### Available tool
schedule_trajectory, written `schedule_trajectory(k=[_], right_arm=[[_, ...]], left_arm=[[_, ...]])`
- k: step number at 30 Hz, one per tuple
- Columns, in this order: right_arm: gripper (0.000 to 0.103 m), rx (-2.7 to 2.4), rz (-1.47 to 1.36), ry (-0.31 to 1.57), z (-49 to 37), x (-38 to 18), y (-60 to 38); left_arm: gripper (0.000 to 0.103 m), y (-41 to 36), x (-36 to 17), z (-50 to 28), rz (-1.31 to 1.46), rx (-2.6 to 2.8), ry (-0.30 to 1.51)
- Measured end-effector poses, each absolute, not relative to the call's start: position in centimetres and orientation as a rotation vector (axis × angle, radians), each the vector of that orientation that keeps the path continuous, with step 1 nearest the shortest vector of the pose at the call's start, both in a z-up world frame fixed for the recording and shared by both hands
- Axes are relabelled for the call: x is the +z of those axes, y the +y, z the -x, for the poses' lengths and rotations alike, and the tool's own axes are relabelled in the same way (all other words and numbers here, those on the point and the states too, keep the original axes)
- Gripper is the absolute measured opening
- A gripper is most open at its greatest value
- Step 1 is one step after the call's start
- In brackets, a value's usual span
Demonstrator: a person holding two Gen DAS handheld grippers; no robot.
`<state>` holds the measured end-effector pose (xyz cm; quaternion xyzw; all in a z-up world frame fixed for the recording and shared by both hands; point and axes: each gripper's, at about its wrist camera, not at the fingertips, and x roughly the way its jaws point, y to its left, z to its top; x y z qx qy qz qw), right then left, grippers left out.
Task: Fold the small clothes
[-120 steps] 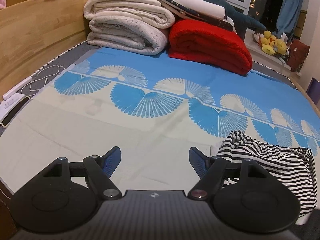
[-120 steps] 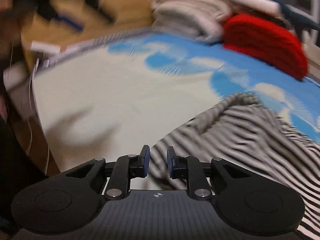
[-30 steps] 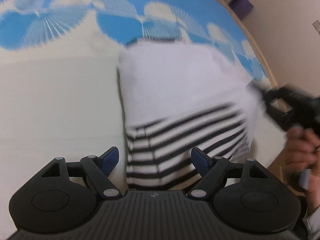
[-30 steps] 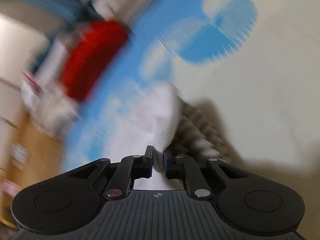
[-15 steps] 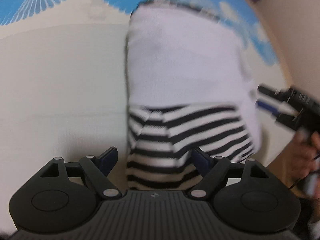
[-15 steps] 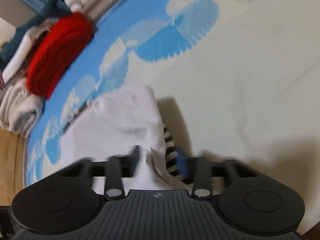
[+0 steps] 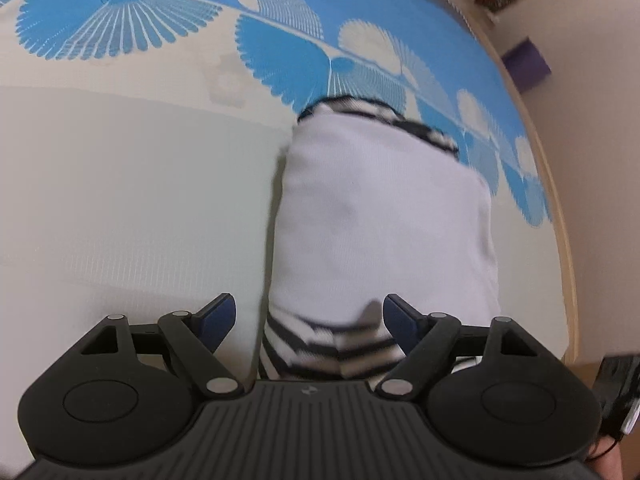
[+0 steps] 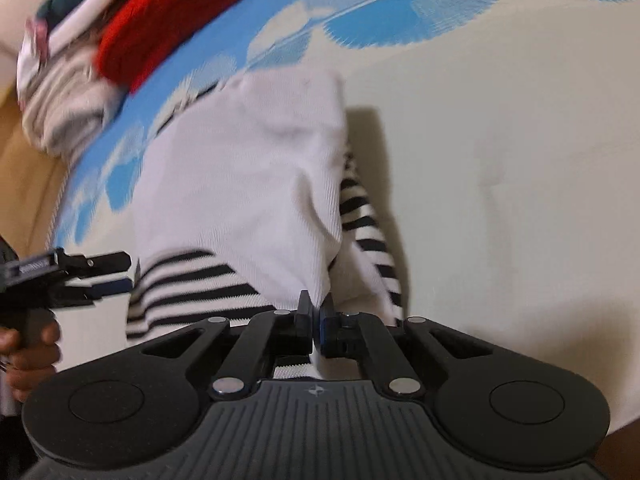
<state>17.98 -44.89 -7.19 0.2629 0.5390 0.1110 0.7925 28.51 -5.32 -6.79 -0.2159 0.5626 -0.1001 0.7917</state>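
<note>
The right gripper (image 8: 317,322) is clamped on the white edge of the striped top (image 7: 380,216) lying on the sheet (image 7: 120,200). The left gripper (image 7: 308,318) hangs spread wide over its striped end, gripping nothing.

Your striped garment (image 7: 380,216) runs under the left tongs' (image 7: 308,320) body at the bottom of the left wrist view, so its near hem is hidden from you there. Its far striped edge is smeared by blur.

In the right wrist view, the cloth fold pinched in your right tongs (image 8: 316,320) covers whatever lies beneath; layer count cannot be told. The red blanket (image 8: 160,20) and the pale bedding stack (image 8: 68,92) are blurred and cut by the top-left edge. Your hand (image 8: 28,356) is cropped at the left edge.
</note>
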Motion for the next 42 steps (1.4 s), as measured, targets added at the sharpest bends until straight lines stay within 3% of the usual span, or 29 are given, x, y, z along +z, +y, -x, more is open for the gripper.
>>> schedule_trajectory(k=[3,6,8,10,12,21,22,23,25,26,27,29,37,41,42], right_arm=[[0.001,0.180,-0.506,1.193,-17.4,-7.7,-45.1],[0.009,0.193,-0.489,1.170,-18.0,-7.5,-44.9],[0.022,0.185,-0.540,1.087,-18.7,-6.8,-45.5],[0.056,0.149,-0.599,1.002,-19.5,-6.4,-45.9],[0.063,0.118,-0.647,0.969,-20.8,-6.5,-46.0],[0.063,0.036,-0.767,1.082,-26.8,-11.4,-45.1],[0.059,0.043,-0.767,1.089,-27.1,-11.7,-44.7],[0.052,0.053,-0.763,1.087,-27.4,-11.7,-44.3],[0.022,0.079,-0.762,1.082,-27.6,-11.4,-43.4],[0.016,0.079,-0.745,1.079,-27.8,-11.0,-42.7],[0.012,0.081,-0.730,1.075,-27.9,-10.6,-42.2],[0.010,0.088,-0.734,1.056,-28.2,-9.8,-41.3],[0.009,0.221,-0.791,0.938,-30.6,-6.5,-34.5],[0.008,0.297,-0.761,0.883,-31.7,-5.5,-30.1],[0.008,0.299,-0.731,0.875,-31.9,-5.4,-29.1]], left_arm=[[0.086,-5.6,-7.0,-29.5,0.470,-0.211,1.212],[0.086,-5.4,-7.8,-30.5,0.508,-0.197,1.239],[0.087,-4.9,-8.5,-31.5,0.559,-0.185,1.240],[0.088,-4.8,-9.3,-32.4,0.595,-0.177,1.234],[0.089,-4.8,-9.9,-33.2,0.623,-0.181,1.235],[0.094,-5.3,-12.5,-35.3,0.737,-0.199,1.225],[0.093,-5.4,-12.6,-35.6,0.738,-0.203,1.223],[0.089,-5.6,-12.7,-35.8,0.735,-0.215,1.221],[0.071,-5.8,-12.1,-36.1,0.698,-0.234,1.216],[0.053,-5.8,-11.4,-36.2,0.669,-0.237,1.206],[0.045,-5.5,-10.7,-36.2,0.663,-0.237,1.194],[0.042,-4.3,-8.5,-36.2,0.641,-0.230,1.150],[0.042,4.0,-1.2,-35.7,0.490,-0.153,0.975],[0.059,8.7,0.2,-35.2,0.480,-0.044,0.934],[0.059,9.6,0.3,-34.9,0.462,-0.006,0.926]])
